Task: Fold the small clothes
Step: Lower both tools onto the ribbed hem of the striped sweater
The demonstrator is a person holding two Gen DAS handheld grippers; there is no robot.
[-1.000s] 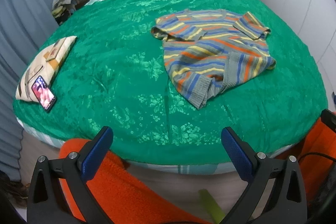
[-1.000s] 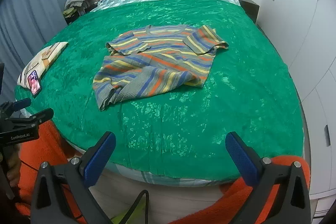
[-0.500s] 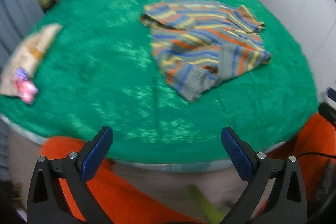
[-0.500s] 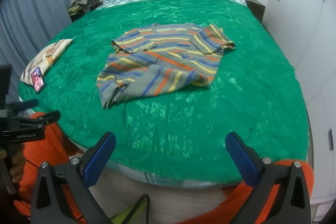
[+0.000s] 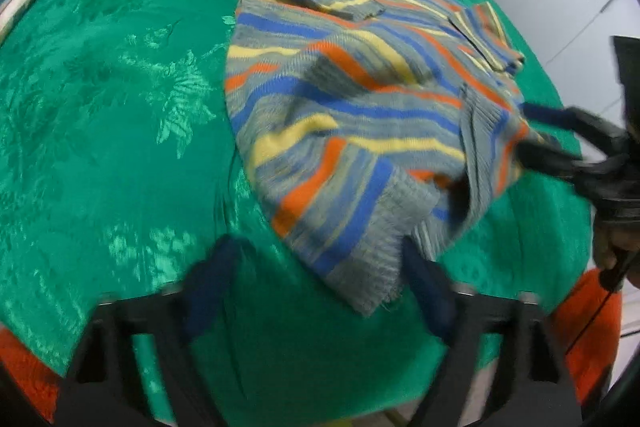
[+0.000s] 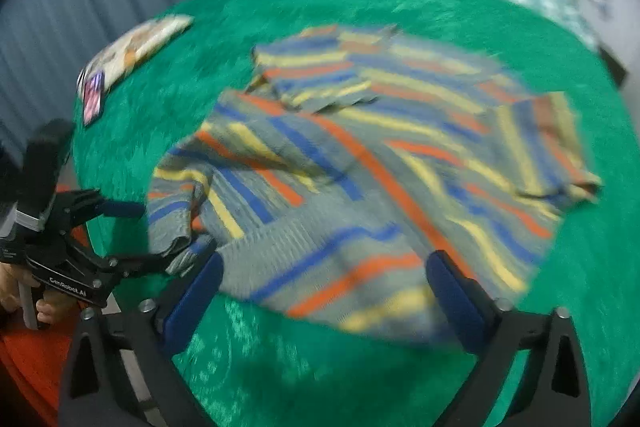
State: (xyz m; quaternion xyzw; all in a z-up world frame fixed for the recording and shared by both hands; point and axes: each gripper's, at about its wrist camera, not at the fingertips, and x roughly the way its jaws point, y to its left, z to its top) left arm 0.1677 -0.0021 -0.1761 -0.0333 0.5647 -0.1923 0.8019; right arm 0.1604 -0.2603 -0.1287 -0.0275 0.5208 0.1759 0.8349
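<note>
From my left wrist view, my left gripper [image 5: 320, 279] has its jaws apart and closing over the near hem corner of the striped sweater [image 5: 352, 99], which lies rumpled on the green bedspread [image 5: 112, 107]; the pads are not pressing yet, so I could pinch bedspread along with the knit. From my right wrist view, my right gripper [image 6: 324, 291] is also apart and closing above the opposite hem (too blurred to judge contact), and uneven grabs might skew the fold.
</note>
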